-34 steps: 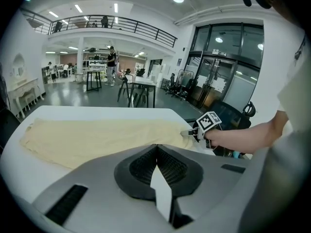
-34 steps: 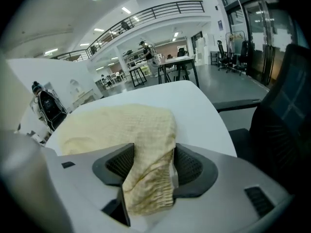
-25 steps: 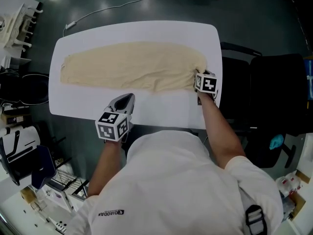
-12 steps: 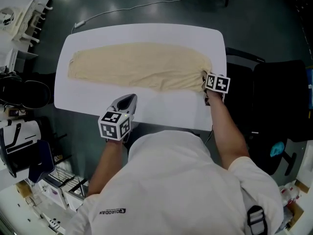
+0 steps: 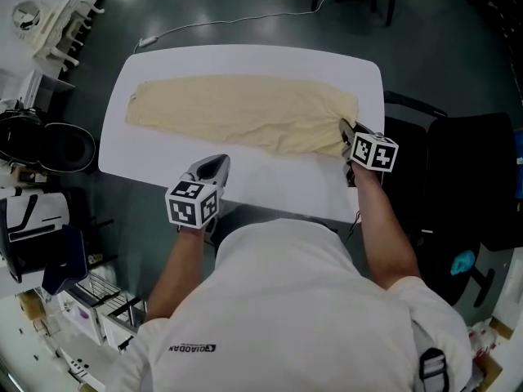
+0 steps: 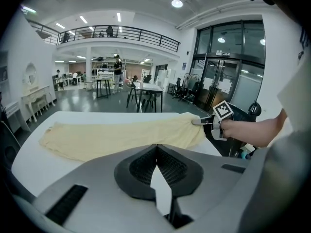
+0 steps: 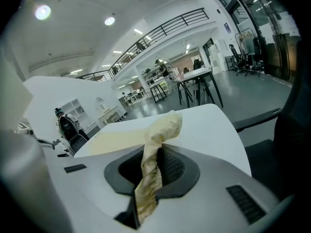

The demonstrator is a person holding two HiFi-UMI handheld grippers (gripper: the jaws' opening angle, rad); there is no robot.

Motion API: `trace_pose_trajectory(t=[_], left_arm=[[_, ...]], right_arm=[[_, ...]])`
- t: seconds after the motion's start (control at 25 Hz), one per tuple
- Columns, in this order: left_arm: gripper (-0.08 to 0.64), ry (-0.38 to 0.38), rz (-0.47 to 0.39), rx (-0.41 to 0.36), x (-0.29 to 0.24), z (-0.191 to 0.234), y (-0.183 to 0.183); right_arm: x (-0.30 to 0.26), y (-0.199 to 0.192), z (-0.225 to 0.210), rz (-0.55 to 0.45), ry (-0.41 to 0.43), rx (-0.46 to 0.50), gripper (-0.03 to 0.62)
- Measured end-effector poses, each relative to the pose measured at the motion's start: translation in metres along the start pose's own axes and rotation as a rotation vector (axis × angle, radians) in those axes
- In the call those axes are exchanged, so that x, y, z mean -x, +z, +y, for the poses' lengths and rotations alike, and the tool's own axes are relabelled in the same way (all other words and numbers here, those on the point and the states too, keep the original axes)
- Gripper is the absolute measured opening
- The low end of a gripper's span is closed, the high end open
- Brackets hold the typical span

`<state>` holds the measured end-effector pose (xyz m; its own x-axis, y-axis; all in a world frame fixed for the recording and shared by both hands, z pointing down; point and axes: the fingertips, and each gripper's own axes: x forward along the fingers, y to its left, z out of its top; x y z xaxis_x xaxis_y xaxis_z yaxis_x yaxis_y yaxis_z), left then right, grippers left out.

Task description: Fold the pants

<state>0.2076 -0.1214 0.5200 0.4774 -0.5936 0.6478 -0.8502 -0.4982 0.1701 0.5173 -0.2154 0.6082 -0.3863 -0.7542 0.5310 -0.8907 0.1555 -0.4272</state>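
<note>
1. Pants [image 5: 245, 113]: flat on the table [image 5: 270, 182], long axis running left to right, parallel to its long edges.
2. Right tongs [image 5: 346, 133]: just closed, clamped on the pants' right end, near the table's right edge.
3. Left tongs [image 5: 211, 167]: shut, empty, over the near edge, near the pants' middle, not touching.
4. Likely next: right end carried leftward along that axis. Bare strip along the near side; little spare room at the left end.

A black chair [image 5: 466, 170] stands beside the white table [image 5: 270, 180].
</note>
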Motion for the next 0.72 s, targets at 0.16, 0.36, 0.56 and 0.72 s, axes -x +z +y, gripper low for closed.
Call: trace_pose_trajectory(t=[0.16, 0.36, 0.56, 0.72], left_arm=[[0.028, 0.013, -0.042, -0.012, 0.008, 0.004, 0.011], [0.028, 0.007, -0.071, 0.008, 0.021, 0.029, 0.011], [0.028, -0.021, -0.094, 0.018, 0.032, 0.059, 0.013], [0.028, -0.033, -0.113, 0.017, 0.050, 0.097, 0.013]], right_arm=[[0.001, 0.001, 0.011, -0.016, 0.022, -0.003, 0.066], [0.004, 0.012, 0.042, -0.036, 0.037, 0.005, 0.066], [0.002, 0.023, 0.066, -0.061, 0.022, -0.021, 0.066], [-0.005, 0.037, 0.105, -0.101, 0.015, -0.033, 0.066]])
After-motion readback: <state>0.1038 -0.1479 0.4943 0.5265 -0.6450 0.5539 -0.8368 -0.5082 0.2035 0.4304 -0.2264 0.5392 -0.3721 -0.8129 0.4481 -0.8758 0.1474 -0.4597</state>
